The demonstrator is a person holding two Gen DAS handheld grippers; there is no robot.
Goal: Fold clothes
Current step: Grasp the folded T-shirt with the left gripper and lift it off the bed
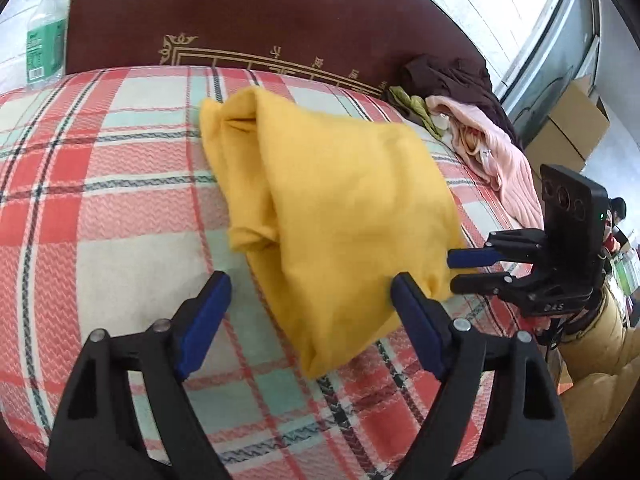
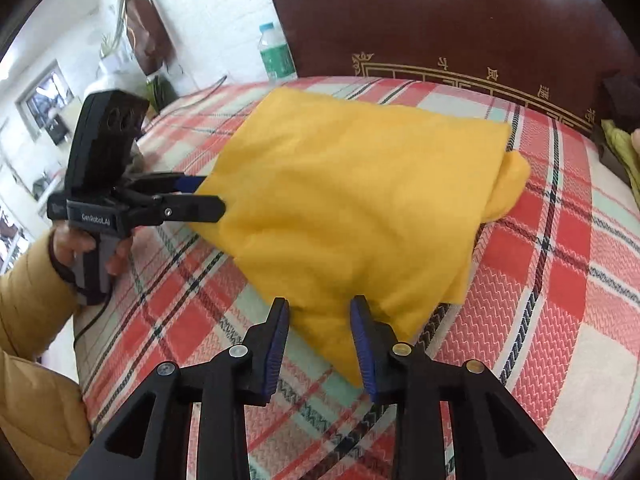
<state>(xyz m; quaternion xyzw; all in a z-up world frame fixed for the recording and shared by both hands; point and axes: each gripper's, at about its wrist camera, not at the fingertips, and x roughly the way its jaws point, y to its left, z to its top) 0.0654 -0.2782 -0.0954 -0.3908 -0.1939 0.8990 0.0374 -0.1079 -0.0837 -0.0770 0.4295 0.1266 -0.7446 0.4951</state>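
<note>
Lying folded mid-frame on the plaid bedspread (image 1: 120,200), the yellow garment (image 1: 340,208) sits free of both the released left gripper (image 1: 310,292) and right gripper (image 2: 320,320); pink clothing (image 1: 492,148) appears only upper right in left-wrist view.

The left black two-finger gripper with blue ribbed pads (image 1: 310,300) points forward and downward, its jaws spread wide and gripping nothing; the right-hand pad (image 1: 418,330) sits just at the edge of the folded yellow cloth (image 1: 340,208), whether touching cannot be told. In the right wrist view this gripper reaches in from the left, held at its pistol-style handle by the person's left hand (image 2: 86,250), whose wrist emerges from a mustard-yellow padded sleeve (image 2: 32,304). The right black two-finger gripper with blue pads (image 2: 320,316) also tilts downward, jaws parted narrowly, with the cloth's near edge lying between the fingers, not visibly pinched.
</note>
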